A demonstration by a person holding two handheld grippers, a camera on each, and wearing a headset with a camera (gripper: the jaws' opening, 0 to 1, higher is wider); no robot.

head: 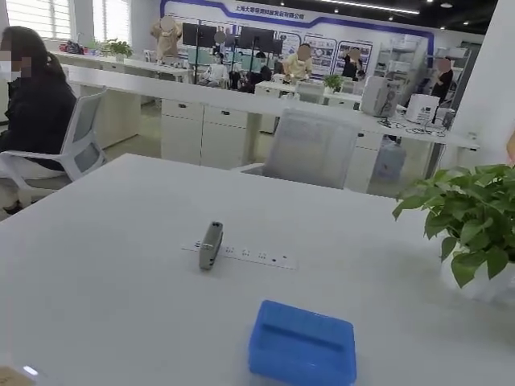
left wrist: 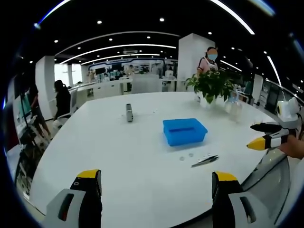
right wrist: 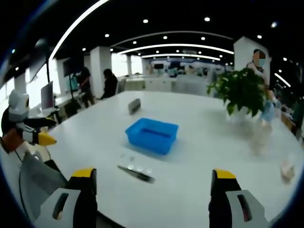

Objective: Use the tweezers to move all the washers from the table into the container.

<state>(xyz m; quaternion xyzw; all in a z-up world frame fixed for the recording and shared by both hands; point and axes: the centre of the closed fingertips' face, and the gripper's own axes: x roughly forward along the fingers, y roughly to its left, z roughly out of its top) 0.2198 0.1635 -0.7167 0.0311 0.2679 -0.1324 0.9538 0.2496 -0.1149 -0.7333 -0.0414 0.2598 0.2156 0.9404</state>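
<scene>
Tweezers [left wrist: 205, 160] lie beside scattered washers [left wrist: 191, 155] on the white surface [left wrist: 118, 156], near the blue container [left wrist: 184, 131]. Left gripper [left wrist: 156, 175] and right gripper [right wrist: 154, 173] hover at the surface's edge, jaws spread, empty.

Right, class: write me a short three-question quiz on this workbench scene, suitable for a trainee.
1. Fill in: the left claw and right claw both stand ____, holding nothing.
2. True or false: the tweezers lie on the table, outside the blue container.
3. The washers lie: A in the container; B beside the tweezers; C in the right claw.
Key: 1 open; 2 true; 3 B.
</scene>
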